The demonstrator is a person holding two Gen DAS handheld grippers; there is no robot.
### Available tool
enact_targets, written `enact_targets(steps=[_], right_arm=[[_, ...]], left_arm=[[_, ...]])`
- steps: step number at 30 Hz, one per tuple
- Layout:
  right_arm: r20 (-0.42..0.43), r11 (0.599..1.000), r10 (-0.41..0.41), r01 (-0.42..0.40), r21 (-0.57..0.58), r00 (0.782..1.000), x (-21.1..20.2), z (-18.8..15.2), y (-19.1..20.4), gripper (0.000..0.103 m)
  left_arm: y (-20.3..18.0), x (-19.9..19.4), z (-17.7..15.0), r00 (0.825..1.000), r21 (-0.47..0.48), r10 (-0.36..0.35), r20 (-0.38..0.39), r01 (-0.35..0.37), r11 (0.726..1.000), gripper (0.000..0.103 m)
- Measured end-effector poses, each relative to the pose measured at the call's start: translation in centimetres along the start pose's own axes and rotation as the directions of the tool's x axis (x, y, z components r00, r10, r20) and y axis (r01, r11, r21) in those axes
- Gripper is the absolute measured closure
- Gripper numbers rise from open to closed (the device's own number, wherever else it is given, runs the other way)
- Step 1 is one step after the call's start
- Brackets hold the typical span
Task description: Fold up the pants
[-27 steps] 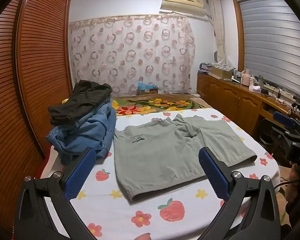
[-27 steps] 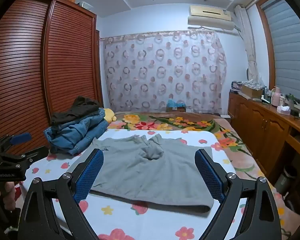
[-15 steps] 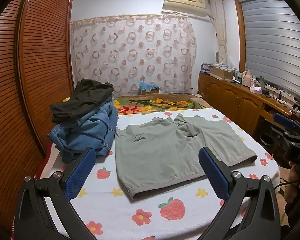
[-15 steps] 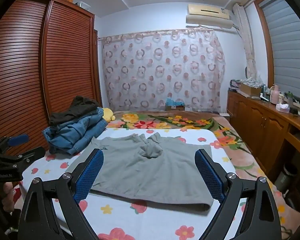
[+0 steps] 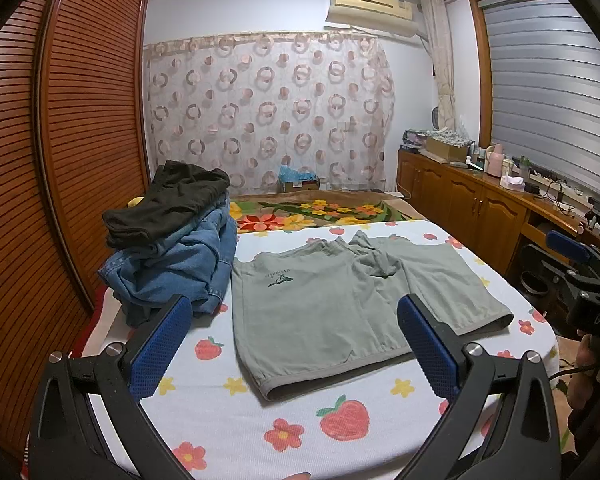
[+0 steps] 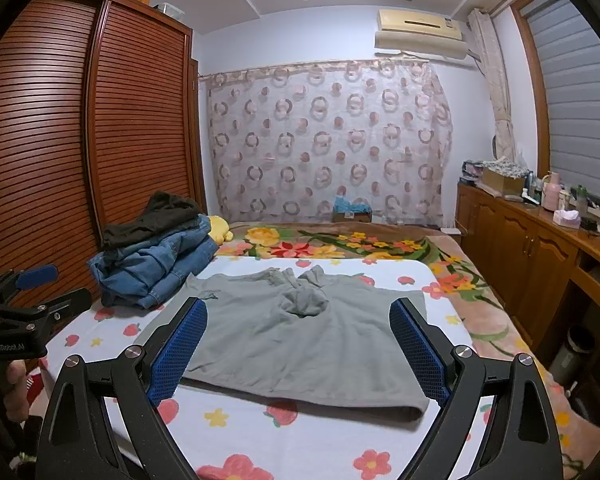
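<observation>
While both claws hang over the near edge of the bed (image 5: 220, 432), nothing looks folded yet: the grey-green shorts (image 5: 340, 304) lie spread flat ahead of them, crotch bunched, every fold left to make. Left claw (image 5: 296, 344) gapes wide, empty, the shorts' nearest hem just beyond its tips; right claw (image 6: 298, 350) likewise wide and empty, the shorts stretching between and past its fingers. One pair of shorts; one side pile, ahead-left of both claws, of blue jeans (image 5: 172, 268) under one dark garment (image 5: 168, 204).
</observation>
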State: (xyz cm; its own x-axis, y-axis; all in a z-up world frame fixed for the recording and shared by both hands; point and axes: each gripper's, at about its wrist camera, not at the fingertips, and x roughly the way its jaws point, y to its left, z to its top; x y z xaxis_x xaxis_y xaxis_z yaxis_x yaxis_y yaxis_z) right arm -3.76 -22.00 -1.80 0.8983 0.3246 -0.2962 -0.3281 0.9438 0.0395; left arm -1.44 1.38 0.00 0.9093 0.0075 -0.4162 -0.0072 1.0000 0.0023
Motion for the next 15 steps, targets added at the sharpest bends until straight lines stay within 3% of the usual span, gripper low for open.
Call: enact_targets(steps=[15], right_arm=[[0.002, 1.000, -0.002, 0.002, -0.001, 1.000, 0.0, 0.1, 0.1, 0.009]], left_arm=[[-1.2, -0.3, 1.2, 1.000, -0.007, 0.007, 0.008, -0.007, 1.000, 0.000]])
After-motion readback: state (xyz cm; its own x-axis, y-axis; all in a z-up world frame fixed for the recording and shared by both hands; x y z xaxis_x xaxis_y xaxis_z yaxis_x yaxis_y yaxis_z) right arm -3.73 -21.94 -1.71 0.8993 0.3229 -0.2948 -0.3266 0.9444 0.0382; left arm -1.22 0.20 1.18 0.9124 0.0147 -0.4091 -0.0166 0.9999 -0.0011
